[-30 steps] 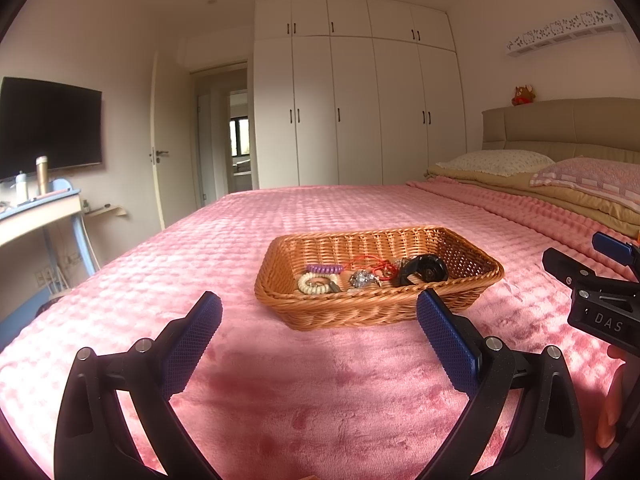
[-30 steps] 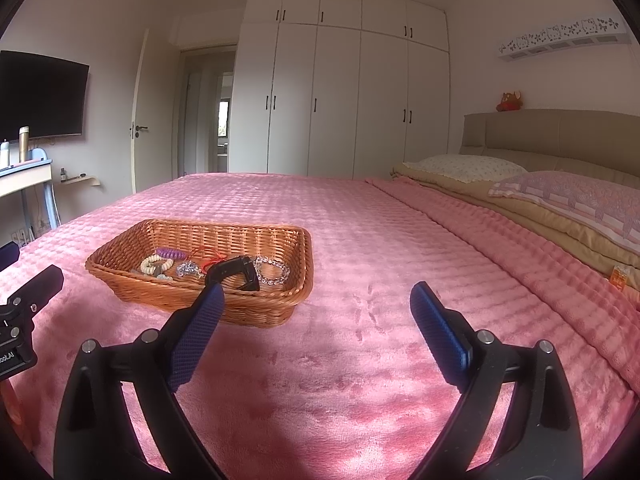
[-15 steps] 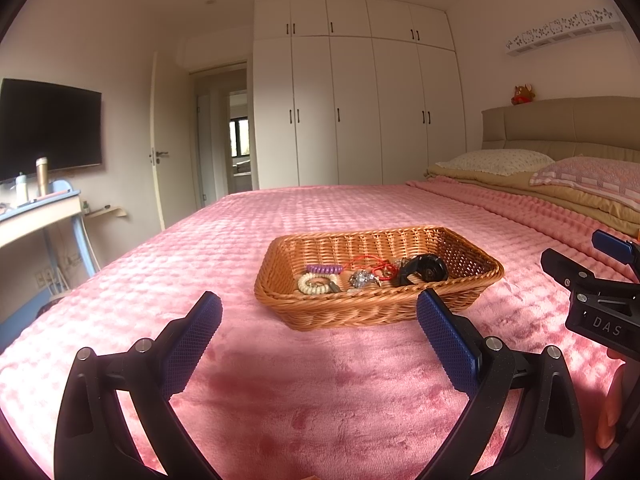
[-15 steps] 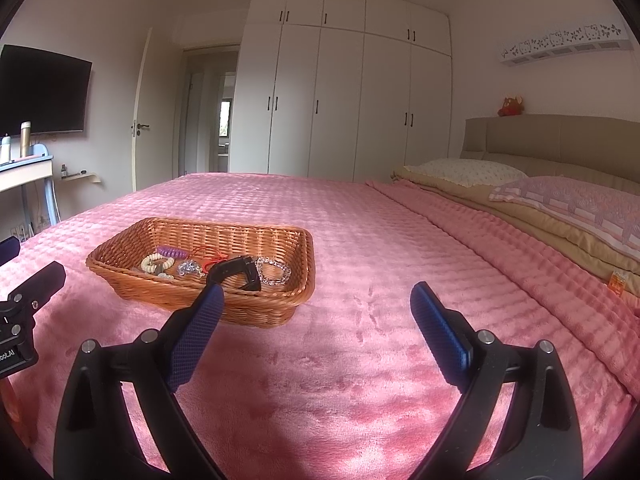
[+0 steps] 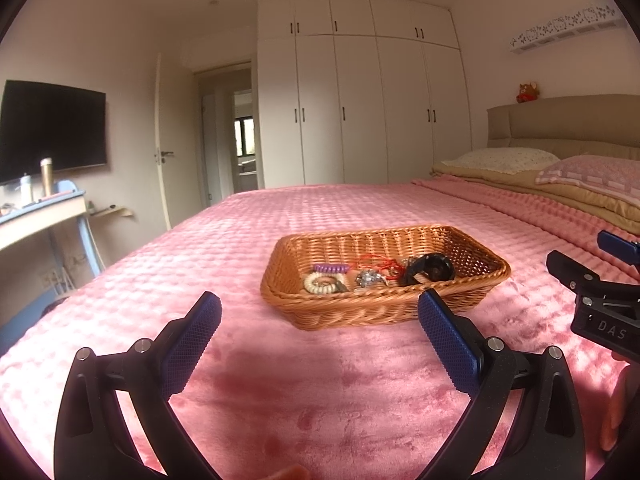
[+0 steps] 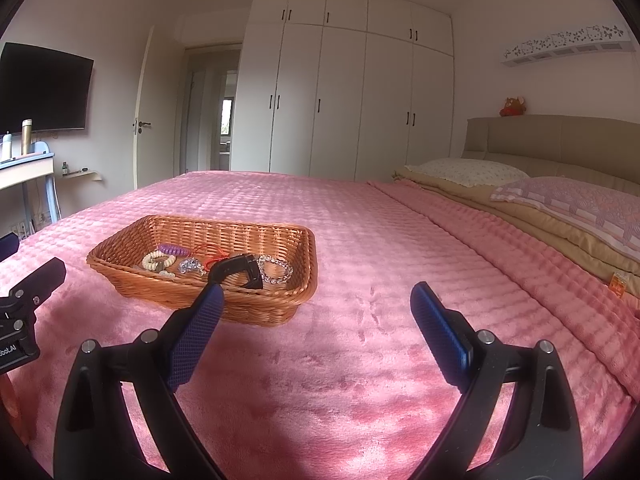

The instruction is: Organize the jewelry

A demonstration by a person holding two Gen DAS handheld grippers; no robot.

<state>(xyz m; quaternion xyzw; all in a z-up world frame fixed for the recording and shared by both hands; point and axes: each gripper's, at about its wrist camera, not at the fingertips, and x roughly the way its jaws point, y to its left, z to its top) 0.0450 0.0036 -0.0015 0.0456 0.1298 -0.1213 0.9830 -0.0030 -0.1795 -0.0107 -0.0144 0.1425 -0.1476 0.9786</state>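
A wicker basket sits on the pink bed cover; in the right wrist view the basket lies to the left. It holds a purple coil band, a cream bead bracelet, a silver piece, a red cord and a black strap. The right wrist view also shows a clear bead bracelet. My left gripper is open and empty, just short of the basket. My right gripper is open and empty, to the right of the basket.
The pink bed cover spreads all around. Pillows and a headboard lie at the right. A desk and a TV stand at the left, white wardrobes behind.
The right wrist view has tilted slightly, so the room sits a little lower in frame. Both grippers stay open; the basket has not moved.
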